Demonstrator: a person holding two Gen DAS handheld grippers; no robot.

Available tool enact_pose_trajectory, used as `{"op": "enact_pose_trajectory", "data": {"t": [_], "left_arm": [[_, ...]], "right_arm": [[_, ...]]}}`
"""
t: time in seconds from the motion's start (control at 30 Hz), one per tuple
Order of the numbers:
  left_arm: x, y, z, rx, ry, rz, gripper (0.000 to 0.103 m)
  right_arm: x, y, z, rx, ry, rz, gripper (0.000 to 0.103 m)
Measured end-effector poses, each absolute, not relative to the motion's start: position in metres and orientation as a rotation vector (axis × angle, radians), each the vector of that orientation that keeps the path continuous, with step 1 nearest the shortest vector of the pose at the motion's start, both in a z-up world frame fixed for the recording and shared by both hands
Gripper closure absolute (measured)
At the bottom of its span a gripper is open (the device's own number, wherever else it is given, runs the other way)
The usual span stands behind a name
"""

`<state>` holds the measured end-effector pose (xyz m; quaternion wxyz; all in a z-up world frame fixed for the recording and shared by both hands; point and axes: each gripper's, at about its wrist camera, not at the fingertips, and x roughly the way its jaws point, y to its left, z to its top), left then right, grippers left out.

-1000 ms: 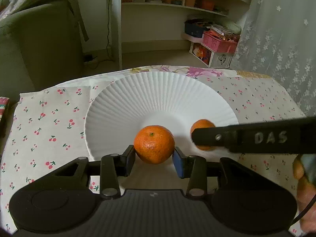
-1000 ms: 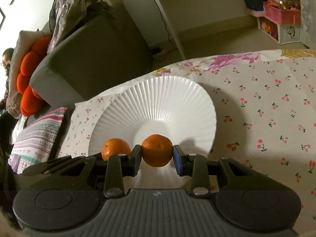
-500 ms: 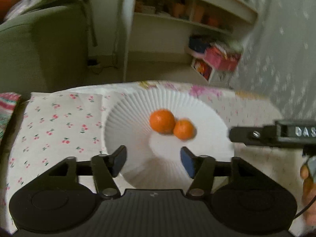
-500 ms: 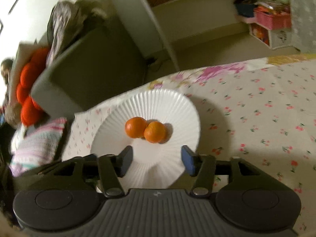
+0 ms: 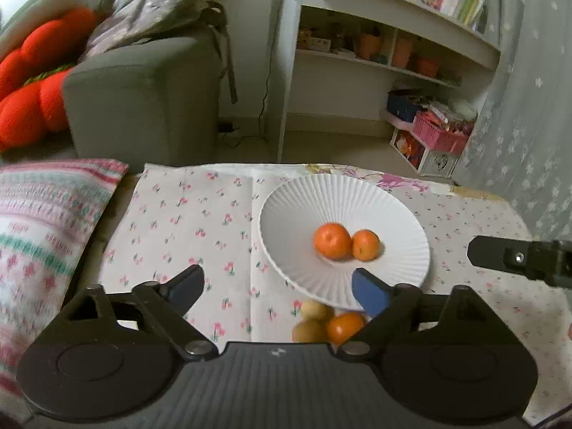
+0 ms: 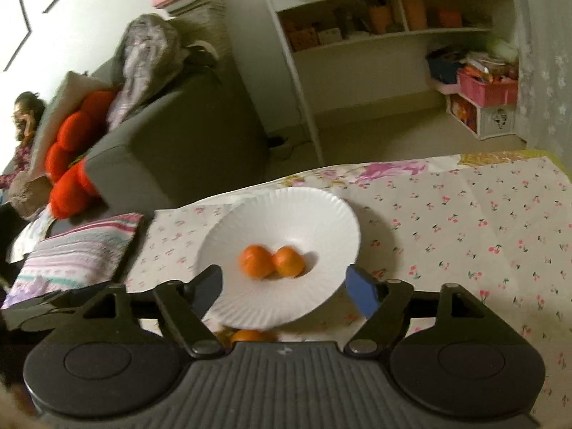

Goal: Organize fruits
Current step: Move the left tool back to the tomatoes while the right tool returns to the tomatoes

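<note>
Two oranges (image 5: 332, 240) (image 5: 365, 245) lie side by side, touching, in the middle of a white ribbed plate (image 5: 304, 200). They also show in the right wrist view (image 6: 256, 261) (image 6: 288, 261) on the plate (image 6: 286, 207). My left gripper (image 5: 277, 286) is open and empty, held back above the cloth to the plate's near left. My right gripper (image 6: 284, 284) is open and empty, over the plate's near rim. More fruit lies on the cloth in front of the plate: two yellowish fruits (image 5: 309, 330) and an orange (image 5: 345, 327), partly hidden by my gripper body.
The table wears a cherry-print cloth (image 5: 200, 214). A striped cushion (image 5: 43, 214) lies at its left edge. A grey sofa (image 5: 143, 96) and a white shelf unit (image 5: 375, 64) stand behind. My right gripper's finger (image 5: 518, 259) reaches in from the right.
Both grippers opened and let go of their oranges, which now rest on the plate. Both grippers then pulled back and up, away from the plate.
</note>
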<state>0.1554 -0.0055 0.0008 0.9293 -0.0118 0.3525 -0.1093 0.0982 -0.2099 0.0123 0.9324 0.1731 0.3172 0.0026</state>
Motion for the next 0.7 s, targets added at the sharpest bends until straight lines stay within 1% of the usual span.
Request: {"op": "enact_pose_trajectory", "data": {"t": [0.03, 0.17, 0.2, 0.23, 0.3, 0.7], "left_arm": [[0.152, -0.002, 0.001, -0.031, 0.719, -0.219, 0.02], [0.137, 0.012, 0.0, -0.028, 0.712, -0.176, 0.019], [0.133, 0.018, -0.001, -0.042, 0.716, -0.166, 0.017], [0.13, 0.023, -0.002, -0.059, 0.724, -0.158, 0.012], [0.126, 0.032, -0.005, -0.098, 0.746, -0.164, 0.013], [0.113, 0.07, -0.027, -0.069, 0.795, -0.084, 0.013]], "right_arm": [[0.093, -0.206, 0.015, 0.339, 0.646, 0.017, 0.023], [0.079, -0.193, 0.018, 0.29, 0.665, 0.035, 0.022], [0.076, -0.191, 0.016, 0.286, 0.675, 0.047, 0.019], [0.074, -0.188, 0.015, 0.281, 0.685, 0.057, 0.014], [0.071, -0.183, 0.01, 0.252, 0.704, 0.068, 0.009], [0.073, -0.182, -0.022, 0.244, 0.79, 0.076, 0.008]]}}
